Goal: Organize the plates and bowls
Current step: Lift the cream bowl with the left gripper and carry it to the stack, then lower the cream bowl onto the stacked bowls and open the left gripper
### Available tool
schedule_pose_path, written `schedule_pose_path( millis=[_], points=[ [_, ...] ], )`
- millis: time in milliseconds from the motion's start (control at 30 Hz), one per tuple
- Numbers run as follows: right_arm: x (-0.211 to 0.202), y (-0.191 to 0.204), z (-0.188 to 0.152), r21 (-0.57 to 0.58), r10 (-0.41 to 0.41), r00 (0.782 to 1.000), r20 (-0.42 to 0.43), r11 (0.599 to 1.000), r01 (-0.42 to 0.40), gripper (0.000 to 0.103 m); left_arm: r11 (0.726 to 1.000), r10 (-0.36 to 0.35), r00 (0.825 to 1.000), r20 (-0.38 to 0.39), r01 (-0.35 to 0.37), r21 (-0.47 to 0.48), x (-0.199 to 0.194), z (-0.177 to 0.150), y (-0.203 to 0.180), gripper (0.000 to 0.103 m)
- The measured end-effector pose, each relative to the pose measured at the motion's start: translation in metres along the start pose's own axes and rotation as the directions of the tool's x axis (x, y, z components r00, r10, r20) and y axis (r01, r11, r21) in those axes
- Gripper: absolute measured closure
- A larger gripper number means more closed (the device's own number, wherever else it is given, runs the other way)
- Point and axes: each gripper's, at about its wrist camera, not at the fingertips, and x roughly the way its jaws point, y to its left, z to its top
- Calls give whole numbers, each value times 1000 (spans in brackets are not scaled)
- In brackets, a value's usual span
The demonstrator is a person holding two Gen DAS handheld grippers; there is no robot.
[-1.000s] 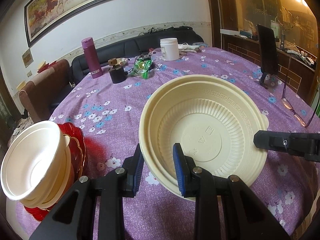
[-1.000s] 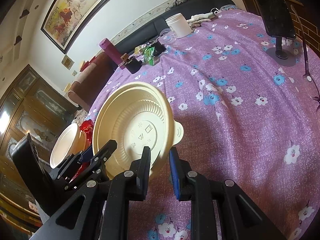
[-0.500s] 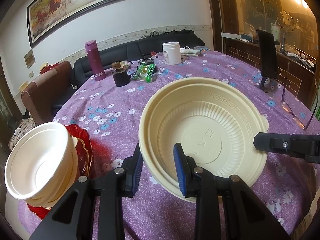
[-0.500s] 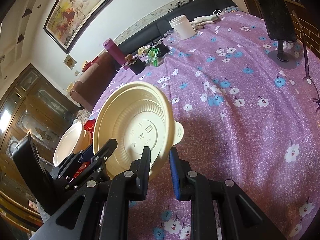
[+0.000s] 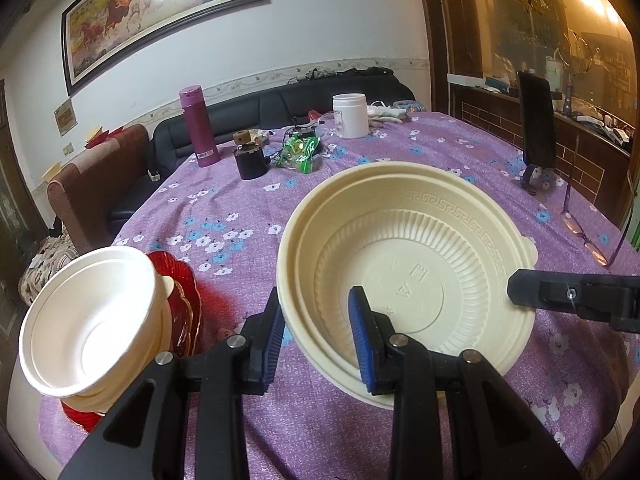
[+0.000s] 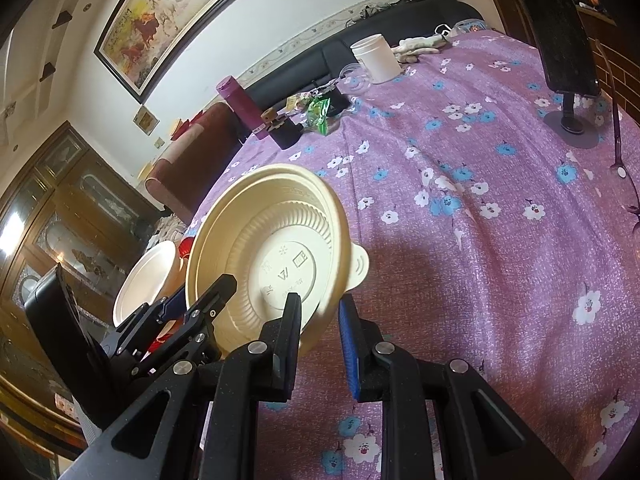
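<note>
My left tongs (image 5: 316,336) and right tongs (image 6: 320,326) pinch rim of big cream plastic bowl (image 5: 404,280), lifted, tilted over purple flowered desk (image 6: 480,220) near edge. Thin rim could slip, bowl drop, or bump white bowl stack (image 5: 88,324) at left edge.

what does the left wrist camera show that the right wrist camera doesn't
Only the left wrist view shows the inside of the white bowl stack and the red plates under it. Only the right wrist view shows the wooden cabinet and the left tool's body from the side. Both show the cream bowl, gripped at its rim by the left tool and right tool, and the maroon flask.
</note>
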Motion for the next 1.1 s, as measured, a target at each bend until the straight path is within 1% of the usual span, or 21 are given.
schedule_pose_path(
  millis=[233,433,500,567,767,933,1000,1100],
  points=[
    [-3,11,4,-25,15,1000,9,1000,-15,82,1000,16,999,28,-16,-19,-12,6,10,73],
    [-6,32,13,-61,50,999,20,997,-48,82,998,49,997,67,-45,-49,-31,14,29,72],
    [-6,42,18,-76,71,997,23,995,-70,82,996,67,994,83,-62,-62,-39,18,39,71],
    [-6,56,22,-99,90,996,27,991,-87,82,994,92,991,96,-85,-74,-46,20,49,67],
    [6,97,32,-139,151,989,11,979,-148,82,981,159,980,121,-142,-135,-69,20,88,65],
    [29,135,39,-177,196,980,-27,964,-198,82,965,201,974,99,-180,-188,-79,15,128,63],
    [44,150,40,-177,219,974,-65,958,-227,82,956,227,970,86,-205,-209,-82,11,144,63],
    [63,165,38,-182,233,966,-109,951,-250,82,946,254,965,69,-233,-226,-82,5,157,63]
  ],
)
